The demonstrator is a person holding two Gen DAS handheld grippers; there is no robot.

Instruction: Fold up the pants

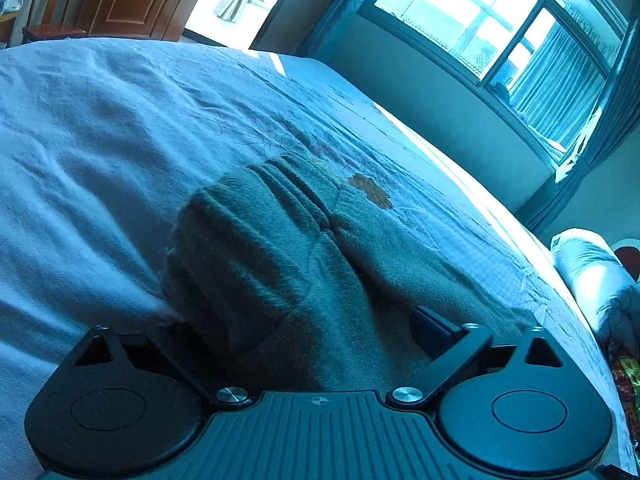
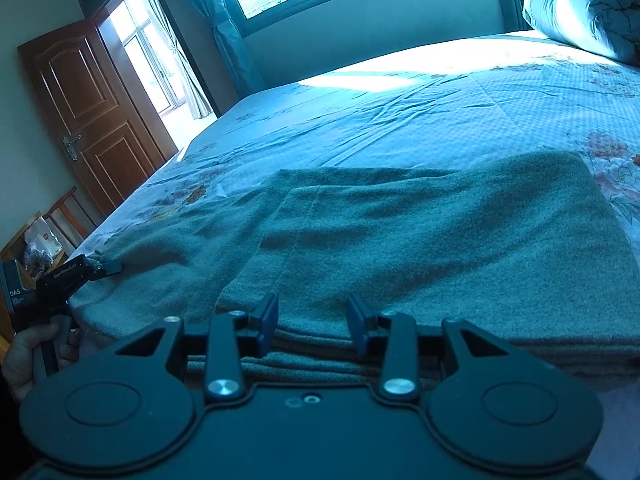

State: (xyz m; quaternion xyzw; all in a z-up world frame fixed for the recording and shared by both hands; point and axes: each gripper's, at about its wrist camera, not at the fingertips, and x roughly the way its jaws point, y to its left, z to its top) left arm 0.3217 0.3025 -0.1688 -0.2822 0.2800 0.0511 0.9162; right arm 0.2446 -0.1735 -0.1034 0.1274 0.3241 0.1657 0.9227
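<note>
Claws first: the left claw (image 1: 304,332) has a bunched wad of the pants (image 1: 280,248) sitting between its half-spread jaws, though whether the pads actually press on it I can't tell. Right claw (image 2: 312,320) sits over the near edge of the folded layers with a gap between its pads, nothing pinched. Pants are grey-green fleece, spread on the bed (image 2: 400,120), a rolled duvet (image 2: 584,8) at the far right.

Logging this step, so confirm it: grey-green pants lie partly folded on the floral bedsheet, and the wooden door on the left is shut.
The door is not shut. The right wrist view shows it swung open, with a bright window showing through the doorway beside it. The rest holds: the grey-green pants lie partly folded on the floral bedsheet.
</note>
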